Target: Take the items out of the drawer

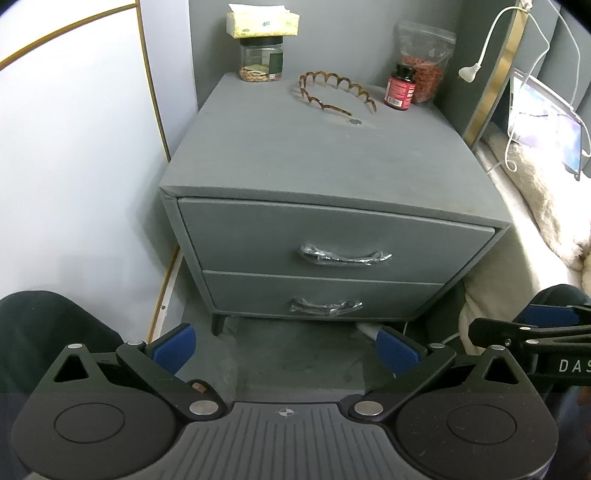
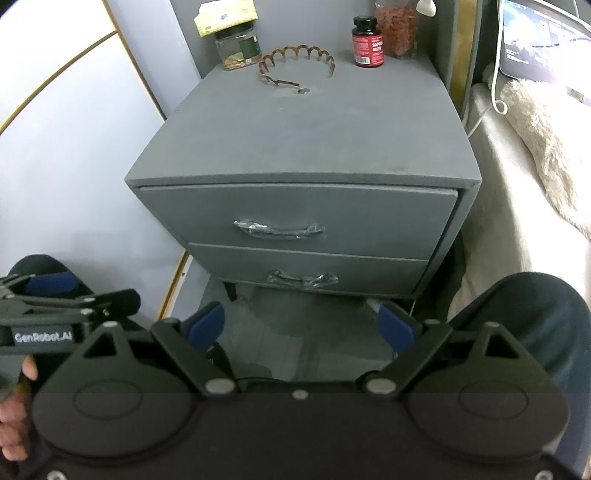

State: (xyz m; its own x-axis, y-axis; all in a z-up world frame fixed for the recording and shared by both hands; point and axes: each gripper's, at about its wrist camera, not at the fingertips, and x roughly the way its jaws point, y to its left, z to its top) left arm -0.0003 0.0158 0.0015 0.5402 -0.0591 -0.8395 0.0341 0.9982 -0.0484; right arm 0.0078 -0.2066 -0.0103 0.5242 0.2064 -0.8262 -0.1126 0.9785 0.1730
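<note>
Left wrist view: the top drawer (image 1: 332,236) of the grey nightstand (image 1: 317,155) sits shut at centre, with the lower drawer (image 1: 321,291) shut beneath it at 6 o'clock. On its surface lie a brown headband (image 1: 334,90) at 12 o'clock, a jar (image 1: 261,59) at 11 and a red bottle (image 1: 400,86) at 1. Left gripper (image 1: 286,350) and right gripper (image 2: 301,326) both hang before the nightstand at 6 o'clock, jaws wide and empty.

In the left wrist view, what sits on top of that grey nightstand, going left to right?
Glass jar with a tissue pack resting on its lid → brown scalloped headband → small coin → red-labelled pill bottle → clear pouch of red bits.
</note>
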